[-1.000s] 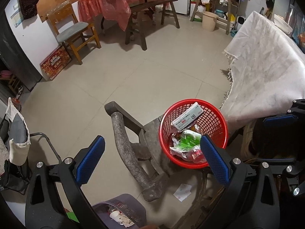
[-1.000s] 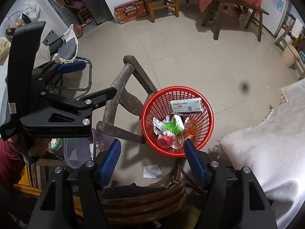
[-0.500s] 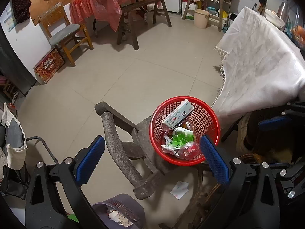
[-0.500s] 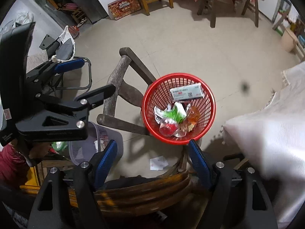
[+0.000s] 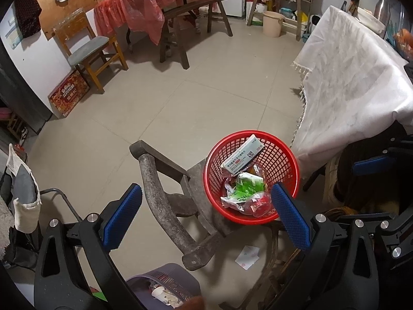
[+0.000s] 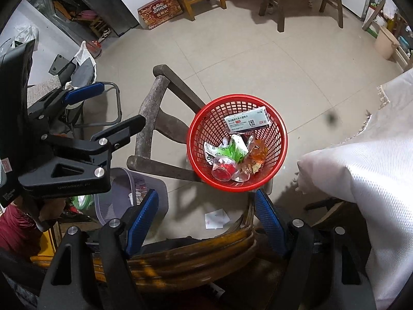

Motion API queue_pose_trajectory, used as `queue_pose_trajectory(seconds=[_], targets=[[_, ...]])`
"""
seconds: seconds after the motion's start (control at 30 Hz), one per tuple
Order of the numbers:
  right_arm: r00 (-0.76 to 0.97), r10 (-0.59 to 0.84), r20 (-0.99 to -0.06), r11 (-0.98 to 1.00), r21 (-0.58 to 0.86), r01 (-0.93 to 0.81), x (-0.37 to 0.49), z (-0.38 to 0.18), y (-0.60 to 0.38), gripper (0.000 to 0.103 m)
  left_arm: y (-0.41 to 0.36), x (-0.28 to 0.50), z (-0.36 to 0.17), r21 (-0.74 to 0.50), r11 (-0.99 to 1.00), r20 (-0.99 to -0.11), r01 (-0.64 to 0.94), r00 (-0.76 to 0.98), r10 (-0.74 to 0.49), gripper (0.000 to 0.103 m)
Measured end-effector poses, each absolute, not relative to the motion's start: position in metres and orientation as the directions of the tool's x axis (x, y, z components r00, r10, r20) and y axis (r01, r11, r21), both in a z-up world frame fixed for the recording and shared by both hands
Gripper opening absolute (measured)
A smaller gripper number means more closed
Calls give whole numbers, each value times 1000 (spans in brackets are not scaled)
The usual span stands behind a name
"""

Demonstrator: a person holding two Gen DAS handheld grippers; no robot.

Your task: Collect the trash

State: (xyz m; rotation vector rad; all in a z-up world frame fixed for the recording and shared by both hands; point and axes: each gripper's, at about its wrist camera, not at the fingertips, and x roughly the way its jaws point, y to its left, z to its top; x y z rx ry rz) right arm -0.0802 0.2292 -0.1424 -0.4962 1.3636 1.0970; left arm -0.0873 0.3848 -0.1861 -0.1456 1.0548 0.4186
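Note:
A red mesh basket (image 5: pixel 280 155) (image 6: pixel 206 121) sits on a dark wooden chair seat. It holds a white medicine box (image 5: pixel 242 158) (image 6: pixel 248 122), a green-and-white wrapper (image 5: pixel 245 186) (image 6: pixel 232 149), a clear plastic cup (image 6: pixel 222 171) and an orange wrapper (image 6: pixel 256 155). A white paper scrap (image 5: pixel 247 256) (image 6: pixel 216 218) lies on the floor below. My left gripper (image 5: pixel 204 219) is open and empty above the chair. My right gripper (image 6: pixel 206 222) is open and empty, near the basket's front.
A grey mesh bin (image 5: pixel 165 284) (image 6: pixel 124 196) with trash stands on the floor at lower left. The dark wooden chair (image 5: pixel 160 188) carries the basket. A white-clothed table (image 5: pixel 356 77) is at the right. A yellow-brown wooden chair back (image 6: pixel 196 255) lies under my right gripper.
Both grippers have risen and pulled back a little, so the basket looks smaller and sits higher in the right wrist view. Both stay open and empty.

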Motion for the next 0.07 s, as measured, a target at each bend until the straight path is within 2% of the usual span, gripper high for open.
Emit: queue_pose_trajectory(seconds=[0.07], targets=[[-153, 331, -931, 455, 299, -839, -80, -142, 229, 76, 386, -88, -187, 76, 910, -869, -408, 421, 261, 96]])
